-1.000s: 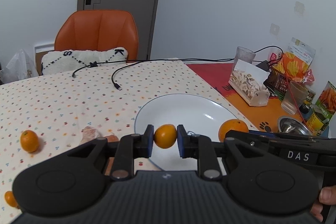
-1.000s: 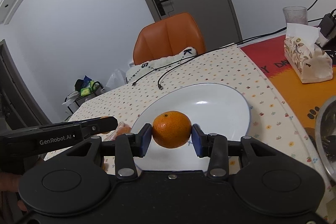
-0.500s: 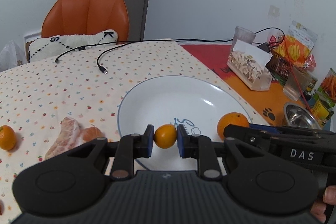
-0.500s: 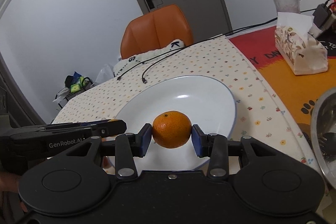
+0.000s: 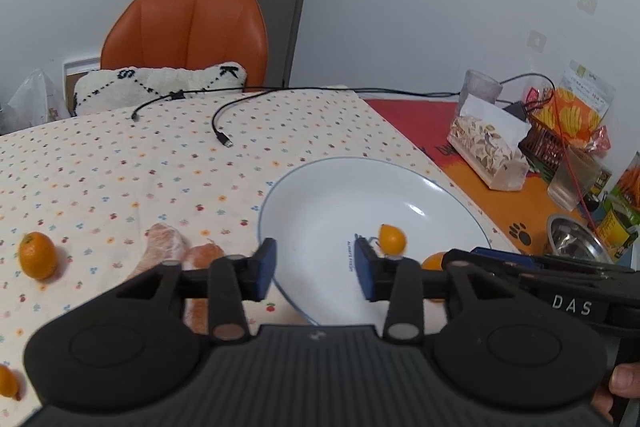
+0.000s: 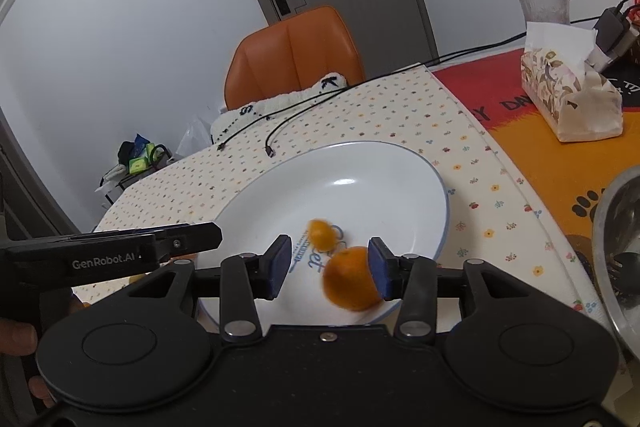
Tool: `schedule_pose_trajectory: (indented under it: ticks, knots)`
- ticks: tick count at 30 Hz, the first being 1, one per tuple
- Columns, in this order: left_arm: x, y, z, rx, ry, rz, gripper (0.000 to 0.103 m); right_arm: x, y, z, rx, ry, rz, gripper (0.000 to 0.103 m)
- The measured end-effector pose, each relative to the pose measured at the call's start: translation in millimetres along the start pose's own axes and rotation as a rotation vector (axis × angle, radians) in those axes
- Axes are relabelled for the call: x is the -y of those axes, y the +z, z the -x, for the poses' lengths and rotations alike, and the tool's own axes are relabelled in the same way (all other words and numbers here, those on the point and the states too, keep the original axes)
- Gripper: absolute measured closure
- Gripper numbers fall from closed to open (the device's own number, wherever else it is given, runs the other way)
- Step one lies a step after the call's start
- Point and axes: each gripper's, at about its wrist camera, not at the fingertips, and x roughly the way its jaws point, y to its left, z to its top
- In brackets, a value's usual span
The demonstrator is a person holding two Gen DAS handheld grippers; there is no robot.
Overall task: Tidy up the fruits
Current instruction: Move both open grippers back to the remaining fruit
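Broadly, a dotted tablecloth (image 5: 120,163) carried a white plate (image 6: 360,163). Over its near rim both grippers pointed inward with jaws opening. Nothing lay between the left gripper (image 5: 316,265) pads. An orange (image 6: 350,283), blurred, sat between the right gripper (image 6: 330,265) pads, against the right one and clear of the left. A small kumquat (image 5: 392,239), also blurred, lay inside the plate. Another kumquat (image 5: 38,255) rested on the cloth.
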Motion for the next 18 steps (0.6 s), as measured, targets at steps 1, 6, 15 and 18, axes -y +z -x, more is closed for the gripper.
schedule_pose_trajectory:
  ticks: [1, 6, 15, 18]
  knots:
    - [-2.0, 0.1, 2.6, 0.003, 0.005, 0.005, 0.052, -1.6, -0.1, 0.7, 0.0, 0.004, 0.002, 0.059]
    - [-15.8, -1.1, 14.0, 0.014, 0.031, 0.04, 0.043, -11.2, -0.5, 2.4, 0.002, 0.026, 0.016, 0.054]
    - [-41.4, -9.4, 34.6, 0.026, 0.128, 0.067, 0.026, -32.2, -4.5, 0.9, -0.005, 0.071, 0.04, 0.047]
    - [-49.2, -12.7, 41.3, 0.029, 0.15, 0.071, 0.024, -40.2, -5.9, 0.1, -0.003, 0.082, 0.047, 0.043]
